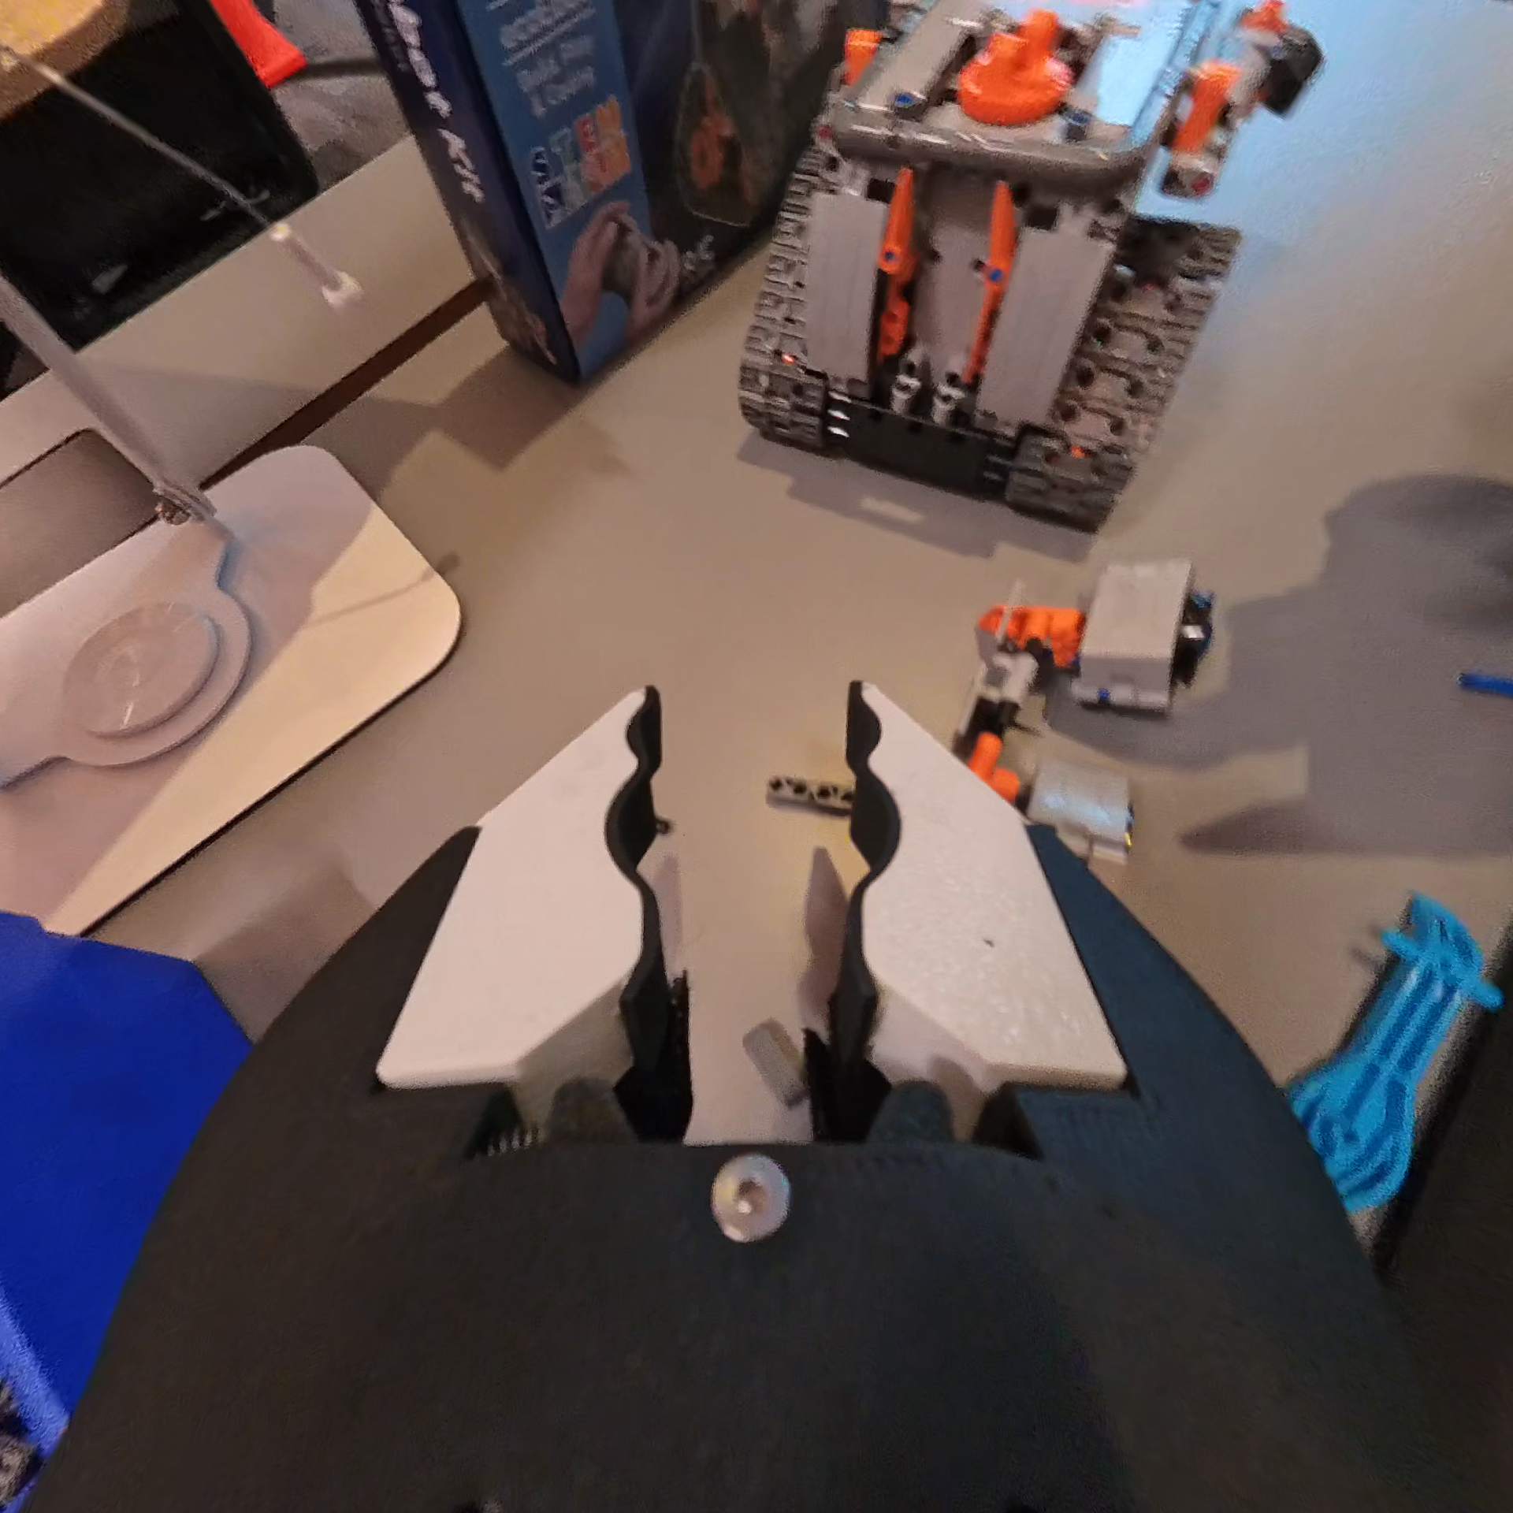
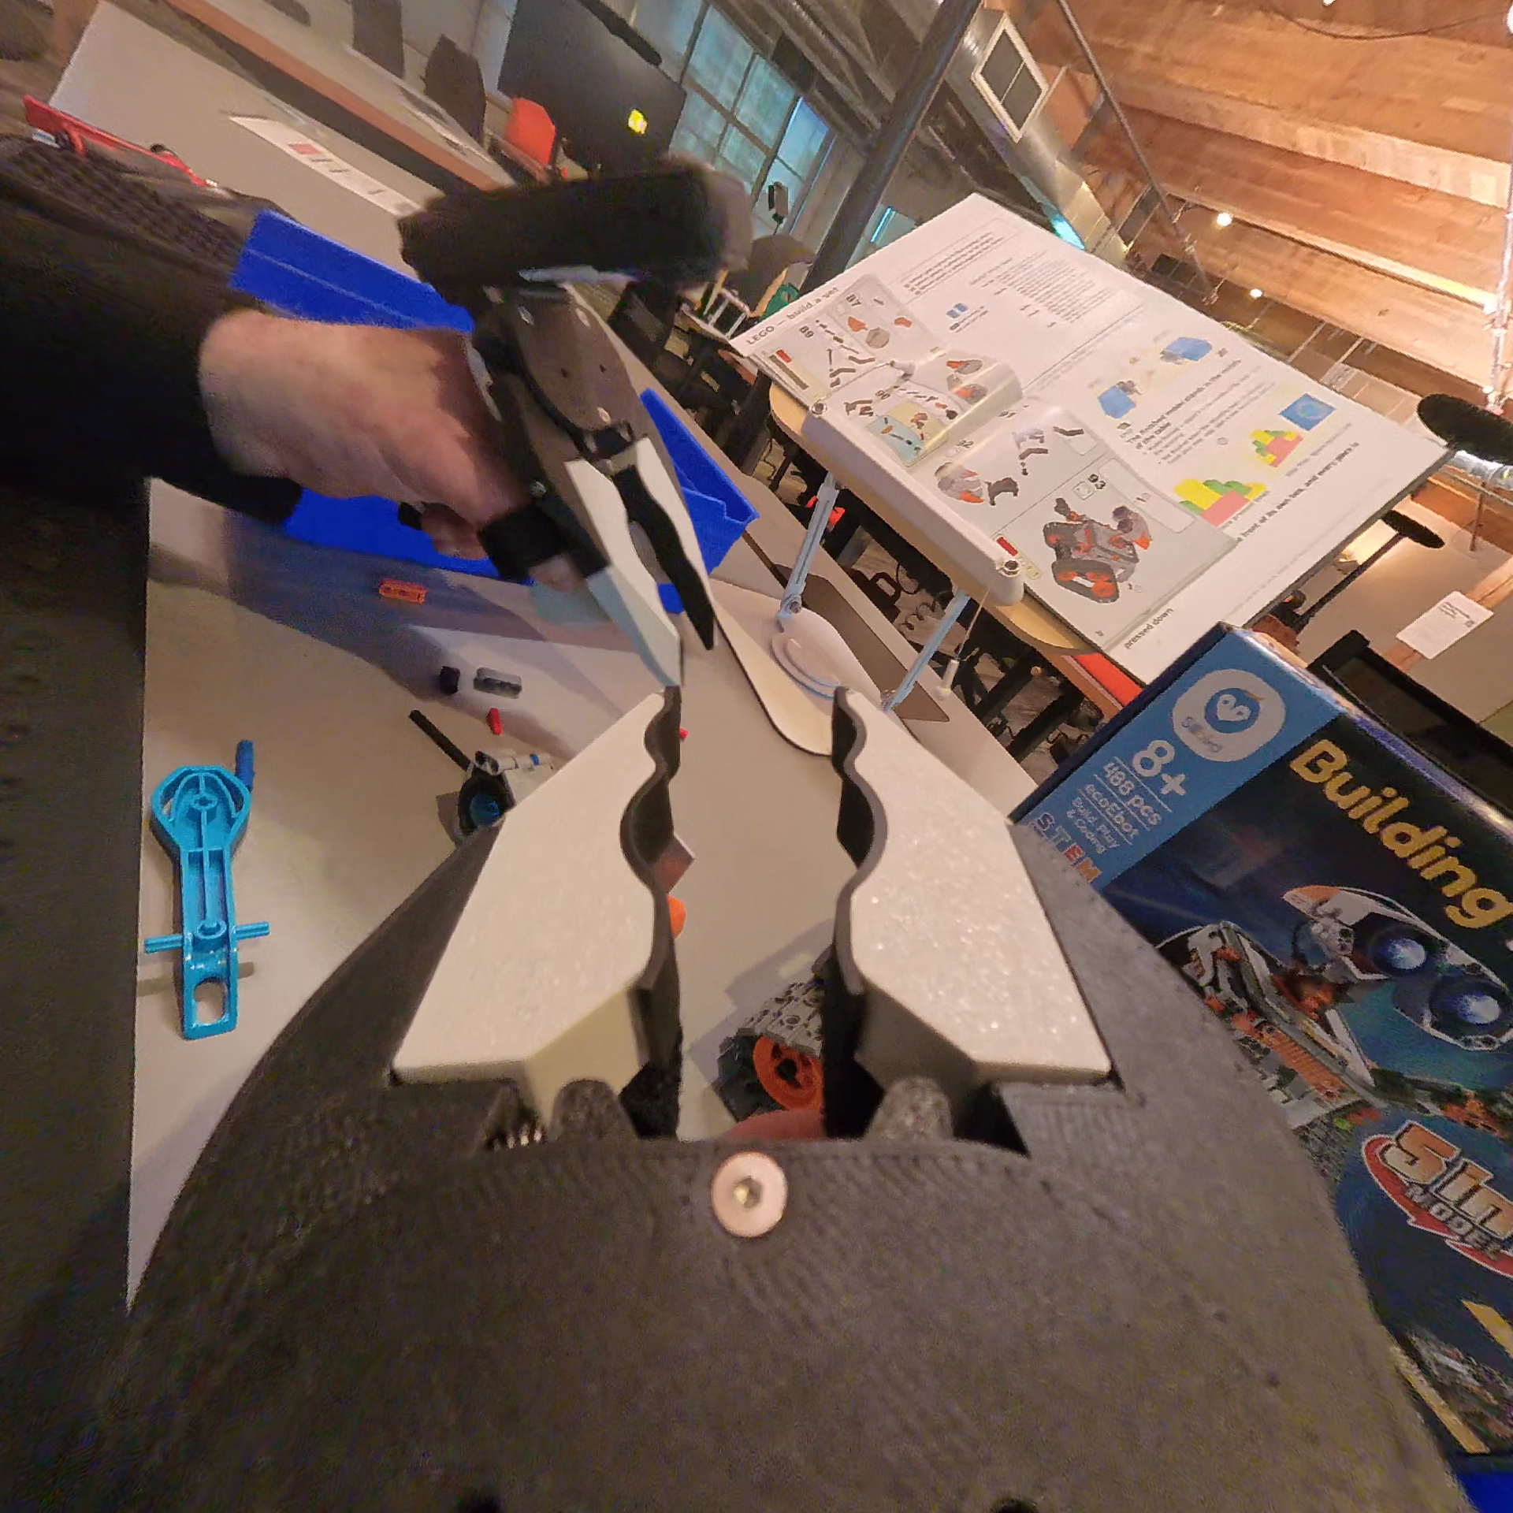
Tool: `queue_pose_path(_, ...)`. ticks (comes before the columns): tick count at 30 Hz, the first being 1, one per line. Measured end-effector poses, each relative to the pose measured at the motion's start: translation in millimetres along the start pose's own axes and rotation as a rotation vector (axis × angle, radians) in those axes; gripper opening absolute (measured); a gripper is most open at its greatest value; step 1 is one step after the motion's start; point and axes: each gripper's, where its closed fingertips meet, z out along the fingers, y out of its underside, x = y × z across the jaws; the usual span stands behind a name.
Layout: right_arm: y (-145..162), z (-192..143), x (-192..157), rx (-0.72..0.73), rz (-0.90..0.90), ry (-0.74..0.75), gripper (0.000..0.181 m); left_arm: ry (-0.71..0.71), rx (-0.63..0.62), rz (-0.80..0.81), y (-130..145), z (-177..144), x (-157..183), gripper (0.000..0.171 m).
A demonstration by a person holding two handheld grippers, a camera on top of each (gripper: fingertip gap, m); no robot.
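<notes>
The left gripper [image 1: 751, 720] hangs with jaws apart above the smooth grey table [image 1: 655, 573], near a small holed beam [image 1: 810, 792]. The right gripper [image 2: 753, 720] (also empty) gapes over a knobbly tracked robot [image 1: 974, 270].

Each handheld gripper [image 1: 751, 704] has a textured black printed body, a silver hex screw [image 1: 750, 1198] at its centre, and two pale grey fingers [image 2: 565, 884] edged with wavy black pads; the person's hand [image 2: 344, 417] emerges from a dark sleeve [image 2: 90, 327].
</notes>
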Motion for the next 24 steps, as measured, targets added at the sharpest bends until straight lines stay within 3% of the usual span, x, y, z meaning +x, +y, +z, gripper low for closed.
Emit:
queue_pose_path(6,8,6,-2,-0.021,0.017,-0.024,0.035,-0.077,-0.013,0.127,23,-16,-14,0.039)
queue_pose_path(12,23,14,-6,-0.075,0.024,-0.047,0.035,-0.096,0.012,-0.009,24,-5,-47,0.051)
queue_pose_path(18,31,17,-6,-0.095,0.042,-0.059,0.035,-0.168,0.091,-0.179,20,-12,-100,0.065)
queue_pose_path(24,38,20,-4,-0.119,0.044,-0.053,0.036,-0.192,0.108,-0.170,21,-11,-120,0.071)
